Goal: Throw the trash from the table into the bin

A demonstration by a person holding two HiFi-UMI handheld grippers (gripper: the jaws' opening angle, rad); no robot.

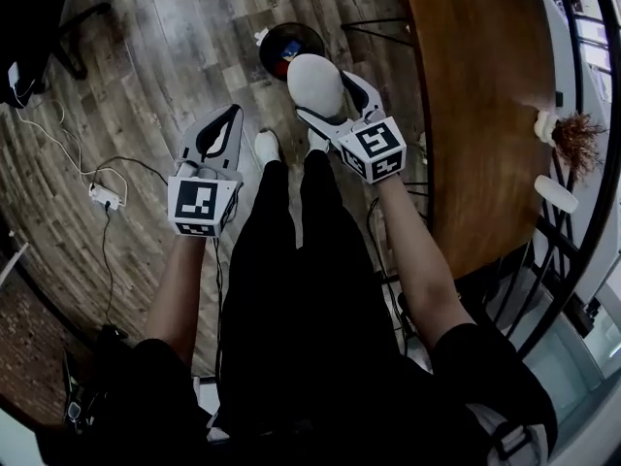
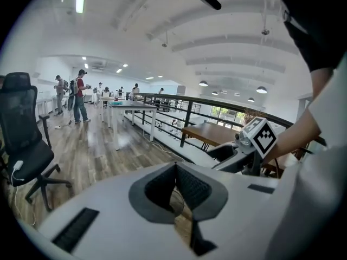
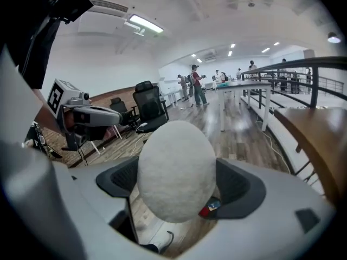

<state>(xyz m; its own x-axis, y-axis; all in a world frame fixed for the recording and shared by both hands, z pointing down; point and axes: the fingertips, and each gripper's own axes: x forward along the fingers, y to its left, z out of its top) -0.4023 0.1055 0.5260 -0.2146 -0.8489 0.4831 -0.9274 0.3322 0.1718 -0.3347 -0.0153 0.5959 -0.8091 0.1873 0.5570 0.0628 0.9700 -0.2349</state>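
My right gripper (image 1: 328,93) is shut on a white egg-shaped lump of trash (image 1: 315,83), held just above a round black bin (image 1: 291,45) on the wooden floor. The bin holds red and blue scraps. In the right gripper view the lump (image 3: 176,169) fills the gap between the jaws of the right gripper (image 3: 176,186). My left gripper (image 1: 229,119) hangs to the left over the floor, shut with nothing in it. Its pads meet in the left gripper view (image 2: 174,169). A white piece (image 1: 556,193) lies on the brown table (image 1: 480,85).
The table's edge runs close to my right arm, with a railing (image 1: 582,212) beyond it. A small pot with a dried plant (image 1: 568,136) stands on the table. A power strip (image 1: 103,197) with cables lies on the floor at left, and an office chair (image 1: 34,17) stands far left.
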